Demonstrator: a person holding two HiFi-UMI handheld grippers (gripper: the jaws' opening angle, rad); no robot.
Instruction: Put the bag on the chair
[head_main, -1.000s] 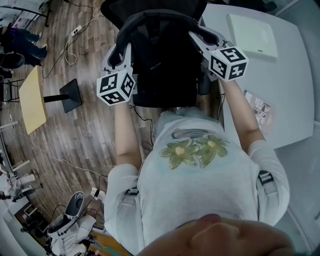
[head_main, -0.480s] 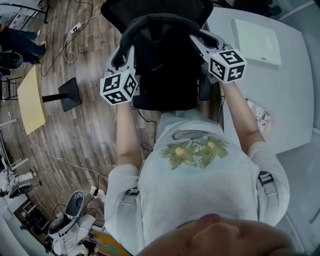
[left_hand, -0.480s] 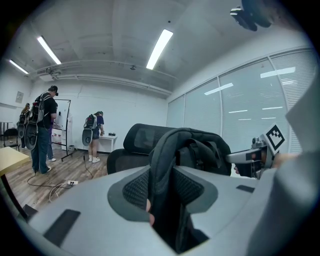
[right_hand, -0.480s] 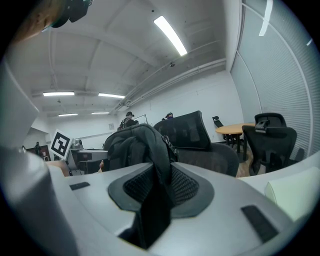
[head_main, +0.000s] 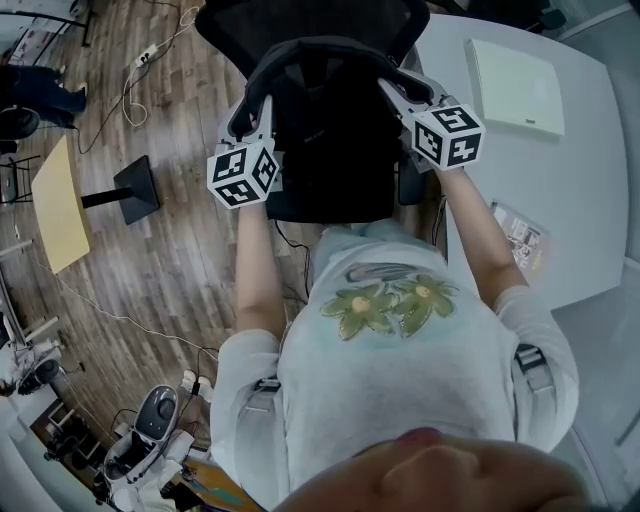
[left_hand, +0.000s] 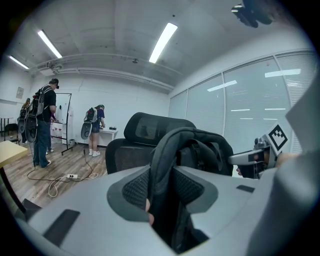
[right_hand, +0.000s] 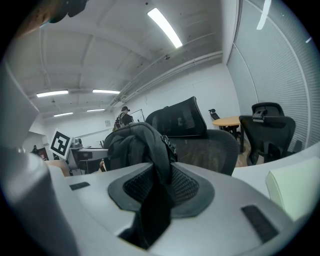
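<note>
Left tongs (left_hand: 161, 192) and right tongs (right_hand: 155, 192) each pinch the bag (head_main: 330, 125) straps; I'd lower both evenly onto the chair (head_main: 310, 15).

Both arms reach forward and slightly down from the shoulders, nearly straight, the left forearm (head_main: 254, 270) and right forearm (head_main: 482, 235) bare and running roughly parallel. Each hand carries tongs that point away from the body, the marker cubes facing up toward the head. The left tongs (head_main: 252, 102) are clamped on a dark strap of the bag (head_main: 330, 130), the strap squeezed between the ribbed pads (left_hand: 135, 190). The right tongs (head_main: 393, 86) likewise pinch a strap on the bag's other side.
</note>
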